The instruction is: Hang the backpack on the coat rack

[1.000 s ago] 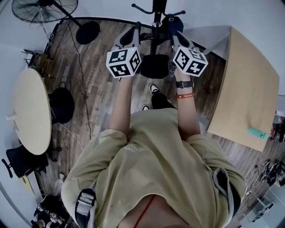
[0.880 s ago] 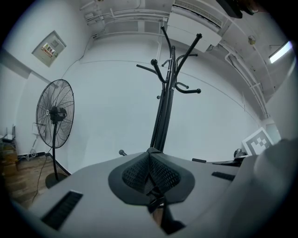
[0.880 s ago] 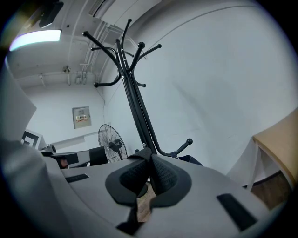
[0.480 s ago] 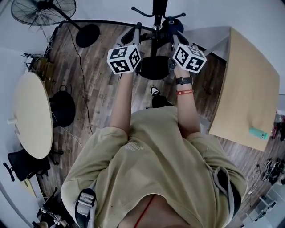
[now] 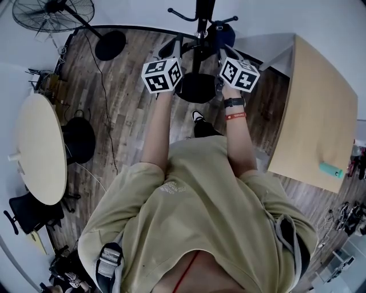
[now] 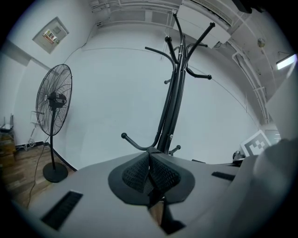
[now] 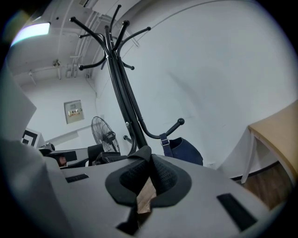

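A black coat rack [image 5: 201,17] stands ahead of me, with its round base [image 5: 196,87] on the wood floor. A navy blue backpack [image 7: 182,149] hangs by its strap from a low hook on the rack's right side, and it also shows in the head view [image 5: 220,33]. My left gripper [image 5: 176,44] is raised just left of the pole, shut, with nothing between its pads [image 6: 158,174]. To the right of the pole my right gripper [image 5: 222,52] is beside the backpack, also shut and empty. The rack's pole [image 6: 170,111] rises right behind the left jaws.
A standing fan [image 5: 54,10] and its base [image 5: 110,44] are at the back left. On the left are a round table [image 5: 40,146] and a black stool [image 5: 80,137]. A wooden table [image 5: 317,114] with a teal object [image 5: 330,170] fills the right.
Both grippers have moved a little farther from me toward the rack and closer to each other. The backpack on the hook has not moved.
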Demonstrator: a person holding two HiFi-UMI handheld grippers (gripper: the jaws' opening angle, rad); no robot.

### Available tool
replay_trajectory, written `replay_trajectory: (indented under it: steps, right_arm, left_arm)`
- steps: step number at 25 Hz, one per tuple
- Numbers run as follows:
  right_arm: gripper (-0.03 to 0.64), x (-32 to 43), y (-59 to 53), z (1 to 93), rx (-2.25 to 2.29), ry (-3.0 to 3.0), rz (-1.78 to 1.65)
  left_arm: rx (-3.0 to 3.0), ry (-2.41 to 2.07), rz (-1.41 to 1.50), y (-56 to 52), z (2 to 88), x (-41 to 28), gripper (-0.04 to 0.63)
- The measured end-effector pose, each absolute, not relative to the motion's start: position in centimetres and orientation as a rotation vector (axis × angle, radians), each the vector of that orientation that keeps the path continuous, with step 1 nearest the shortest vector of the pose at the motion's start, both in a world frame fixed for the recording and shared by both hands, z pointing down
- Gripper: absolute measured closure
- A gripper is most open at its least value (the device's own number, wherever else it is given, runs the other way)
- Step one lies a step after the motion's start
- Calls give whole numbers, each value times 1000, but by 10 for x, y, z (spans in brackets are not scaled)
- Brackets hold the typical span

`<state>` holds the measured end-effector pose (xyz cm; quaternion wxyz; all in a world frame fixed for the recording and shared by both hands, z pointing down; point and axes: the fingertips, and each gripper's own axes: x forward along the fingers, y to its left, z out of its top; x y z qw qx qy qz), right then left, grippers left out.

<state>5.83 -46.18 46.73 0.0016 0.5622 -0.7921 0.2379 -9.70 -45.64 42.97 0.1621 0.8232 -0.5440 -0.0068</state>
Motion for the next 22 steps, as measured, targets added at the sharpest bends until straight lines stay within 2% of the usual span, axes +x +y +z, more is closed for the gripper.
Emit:
replay_trajectory:
  steps: [22]
  right_arm:
    - [598, 28, -429, 566, 1582, -2344, 886]
  left_arm:
    - [2103, -1482, 216, -420, 576, -124, 571]
